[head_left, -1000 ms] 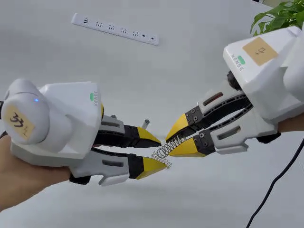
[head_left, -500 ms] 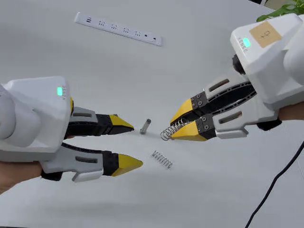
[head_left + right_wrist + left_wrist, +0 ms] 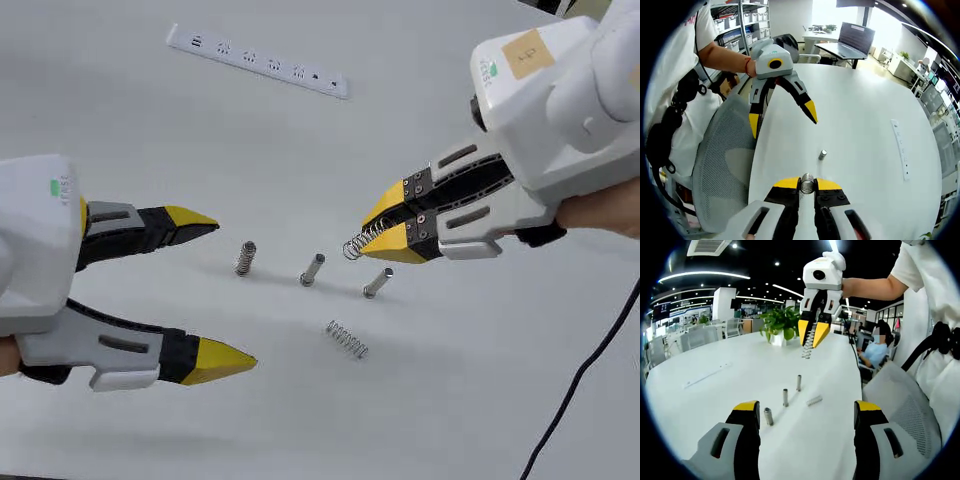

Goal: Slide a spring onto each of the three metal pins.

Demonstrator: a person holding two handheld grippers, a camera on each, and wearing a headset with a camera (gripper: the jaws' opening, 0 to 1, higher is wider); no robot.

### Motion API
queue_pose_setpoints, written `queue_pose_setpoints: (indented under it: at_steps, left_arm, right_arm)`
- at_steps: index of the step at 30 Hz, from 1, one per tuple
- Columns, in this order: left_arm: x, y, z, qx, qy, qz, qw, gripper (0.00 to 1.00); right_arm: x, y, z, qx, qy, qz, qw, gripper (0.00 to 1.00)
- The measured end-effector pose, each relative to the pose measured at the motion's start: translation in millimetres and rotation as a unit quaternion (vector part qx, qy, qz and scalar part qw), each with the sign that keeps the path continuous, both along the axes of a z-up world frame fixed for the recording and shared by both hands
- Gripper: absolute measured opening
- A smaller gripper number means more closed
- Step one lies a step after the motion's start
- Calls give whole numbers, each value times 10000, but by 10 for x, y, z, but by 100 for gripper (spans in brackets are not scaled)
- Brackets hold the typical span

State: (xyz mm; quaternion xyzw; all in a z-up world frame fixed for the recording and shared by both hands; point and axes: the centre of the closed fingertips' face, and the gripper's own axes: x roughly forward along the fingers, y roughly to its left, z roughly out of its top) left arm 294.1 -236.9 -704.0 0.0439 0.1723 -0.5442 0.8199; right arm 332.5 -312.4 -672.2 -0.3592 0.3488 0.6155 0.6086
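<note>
Three short metal pins stand in a row on the white table. The left pin [image 3: 245, 258] [image 3: 768, 416] wears a spring. The middle pin [image 3: 312, 268] [image 3: 785, 397] and right pin [image 3: 377, 283] [image 3: 799, 383] are bare. My right gripper [image 3: 372, 237] [image 3: 814, 331] hangs above the right pin, shut on a spring [image 3: 359, 241] [image 3: 808, 344] [image 3: 807, 184] that sticks out past its tips. A loose spring [image 3: 346, 338] [image 3: 814, 400] lies on the table in front of the pins. Left of the row, my left gripper [image 3: 232, 292] [image 3: 807, 410] [image 3: 783, 120] is wide open with nothing in it.
A white power strip [image 3: 257, 62] [image 3: 901, 150] lies at the far side of the table. A black cable [image 3: 590, 380] trails at the lower right. A potted plant [image 3: 782, 322] stands at the table's end, and a grey mesh chair [image 3: 725, 165] sits beside the table.
My left gripper has drawn back to the left, away from the right gripper, uncovering the pins. The right gripper, still holding its spring, has risen slightly.
</note>
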Motion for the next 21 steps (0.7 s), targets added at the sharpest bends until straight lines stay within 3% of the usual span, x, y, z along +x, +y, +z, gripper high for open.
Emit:
queue_pose_setpoints:
  at_steps: [4, 5, 7, 11, 21]
  left_arm:
    - [23, 46, -54, 34, 8, 59, 10000, 87]
    - [31, 53, -40, 12, -144, 43, 9999, 89]
    - [25, 65, -52, -15, -75, 50, 10000, 93]
    - [41, 87, -83, -15, -98, 52, 9999, 99]
    - [82, 163, -119, -66, -97, 113, 9999, 99]
  right_arm:
    - [90, 2, -85, -108, -8, -73, 9999, 6]
    - [121, 2, -118, -150, -10, -78, 9999, 6]
    - [168, -3, -163, -224, -45, -94, 9997, 6]
    - [252, -3, -283, -359, -29, -115, 9993, 6]
    - [389, -3, -586, -623, 24, -136, 9980, 6]
